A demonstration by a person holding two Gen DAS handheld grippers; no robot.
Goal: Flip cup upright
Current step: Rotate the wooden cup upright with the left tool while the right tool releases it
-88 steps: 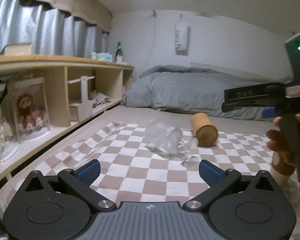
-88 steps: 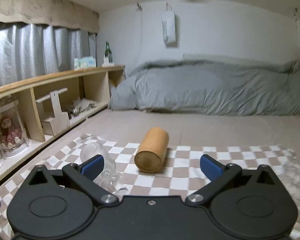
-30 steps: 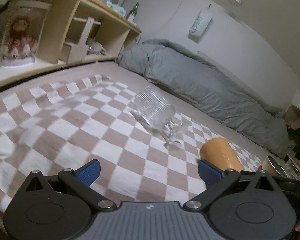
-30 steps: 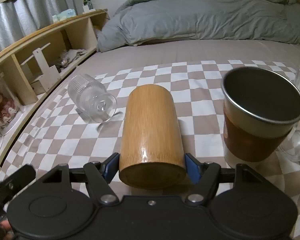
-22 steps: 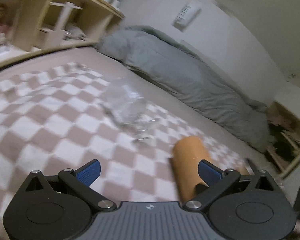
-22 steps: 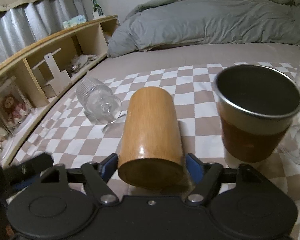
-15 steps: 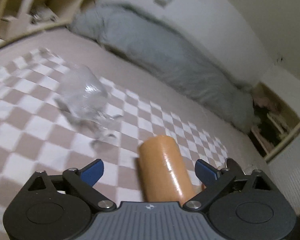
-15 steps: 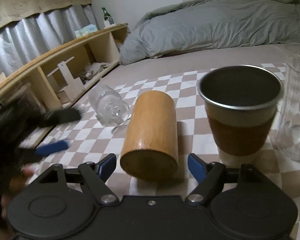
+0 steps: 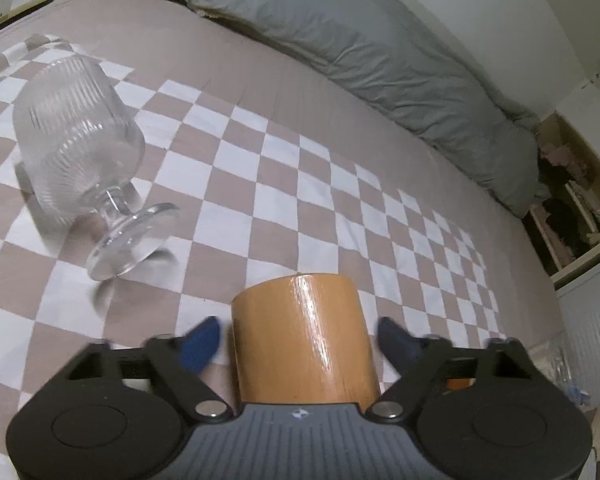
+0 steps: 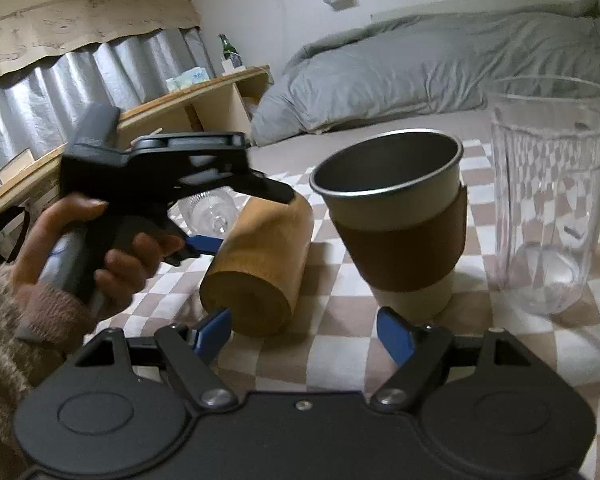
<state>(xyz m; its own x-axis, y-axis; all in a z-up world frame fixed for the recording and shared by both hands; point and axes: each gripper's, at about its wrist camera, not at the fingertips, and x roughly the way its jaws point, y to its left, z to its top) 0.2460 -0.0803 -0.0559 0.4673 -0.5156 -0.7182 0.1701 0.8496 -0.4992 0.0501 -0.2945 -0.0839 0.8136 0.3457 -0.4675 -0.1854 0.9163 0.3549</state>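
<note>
Left wrist view: left gripper (image 9: 298, 338) occupies the lower centre of the frame, jaws spread, blue fingertips (image 9: 200, 343) flanking the wooden cup (image 9: 304, 344) on both sides; a narrow gap shows on each side, so contact is not confirmed. Wooden cup lies on its side on the checkered cloth (image 9: 284, 184), its far end toward the centre of the frame. Stemmed glass (image 9: 80, 148) lies tipped over at centre left, foot pointing toward lower centre. Grey duvet (image 9: 360, 40) runs across the upper part of the frame. Right wrist view: right gripper (image 10: 304, 332) sits at lower centre, jaws spread, nothing between the blue fingertips (image 10: 214, 330). Wooden cup (image 10: 260, 268) lies on its side at centre, just beyond the left fingertip, near end facing the camera. Left gripper (image 10: 236, 216) enters from the left of the frame, held by the left hand (image 10: 84, 256), straddling the far part of the cup. Metal cup with brown sleeve (image 10: 400, 224) stands upright right of centre, beside the wooden cup. Clear tumbler (image 10: 548, 196) stands upright at the right edge. Wooden shelf (image 10: 172, 108) fills the upper left.
</note>
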